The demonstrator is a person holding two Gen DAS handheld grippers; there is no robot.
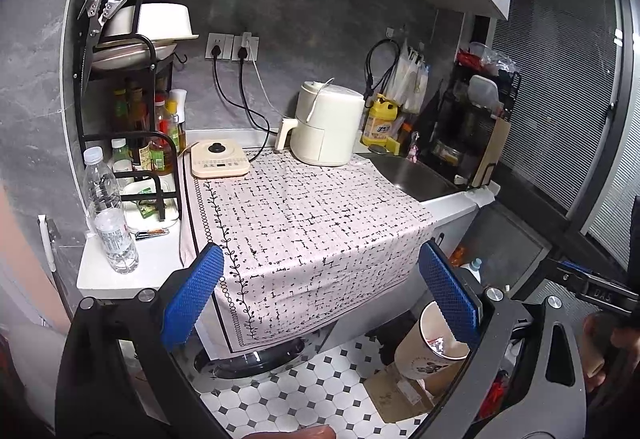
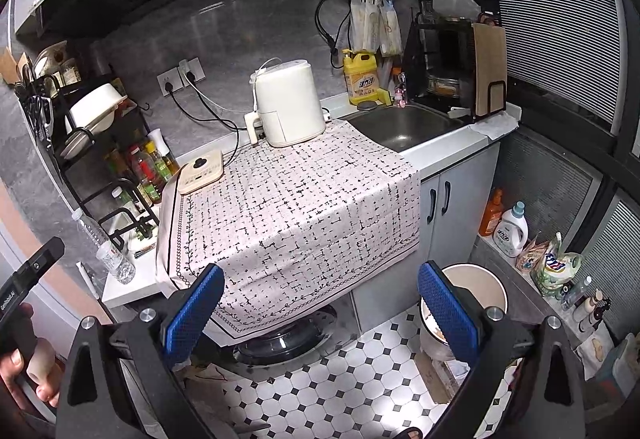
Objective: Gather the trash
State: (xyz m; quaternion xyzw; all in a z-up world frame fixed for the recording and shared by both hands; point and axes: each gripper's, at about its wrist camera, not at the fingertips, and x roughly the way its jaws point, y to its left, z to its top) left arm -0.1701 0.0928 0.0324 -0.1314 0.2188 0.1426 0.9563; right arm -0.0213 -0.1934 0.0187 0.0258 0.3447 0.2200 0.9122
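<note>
Both tongs, left (image 1: 320,295) and right (image 2: 320,303), gape wide, holding nothing; reaching ahead could snag the tablecloth (image 1: 312,223).

A pale pink cloth (image 2: 296,207) with black broken grid lines covers the tabletop; cream air fryer (image 2: 290,103), yellow detergent bottle (image 2: 360,79), blue-padded tongs (image 2: 320,313), black-and-white tiled floor (image 2: 340,379).

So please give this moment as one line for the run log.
left claw: open, holds nothing | right claw: open, holds nothing | trash bin: on floor beside cabinet | tablecloth: no loose trash visible | water bottle: upright on counter
</note>
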